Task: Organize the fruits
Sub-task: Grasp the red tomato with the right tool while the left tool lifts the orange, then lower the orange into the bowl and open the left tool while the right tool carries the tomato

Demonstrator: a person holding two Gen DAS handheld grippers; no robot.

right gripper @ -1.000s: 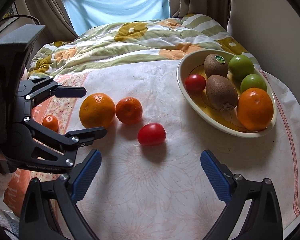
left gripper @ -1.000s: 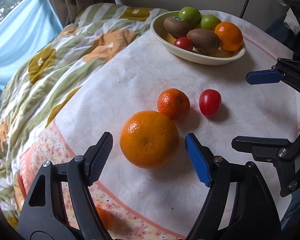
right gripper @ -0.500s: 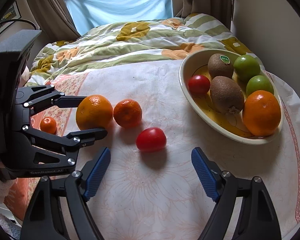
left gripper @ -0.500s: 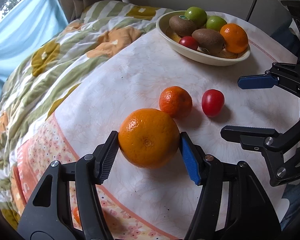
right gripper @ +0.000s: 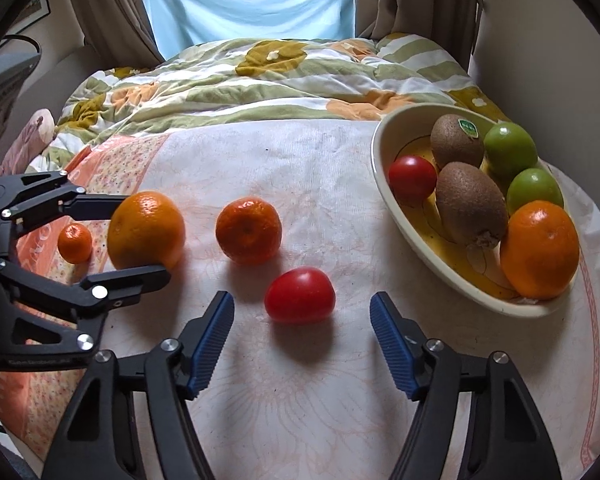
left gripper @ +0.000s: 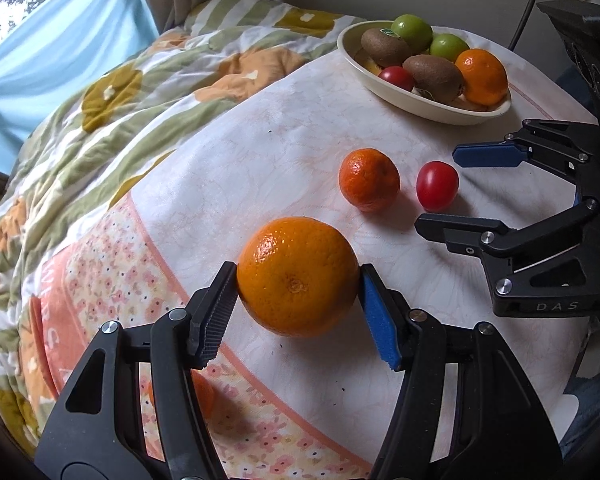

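- The left gripper [left gripper: 298, 286] has closed its fingers [left gripper: 216, 312] on the large orange [left gripper: 298, 276], low in the left wrist view's centre; both pads press its sides, and its navel end faces the camera.
- The right gripper [right gripper: 302, 340] has just been narrowing, fingers [right gripper: 212, 340] still spread either side of the red tomato [right gripper: 300, 295] without touching it.
- The tomato lies on the cloth-covered desk [right gripper: 300, 168], long axis running left to right across the right wrist view.
- A mandarin [right gripper: 248, 229] sits just up-left of it.
- The bowl [right gripper: 384, 168] of fruit stands at upper right.
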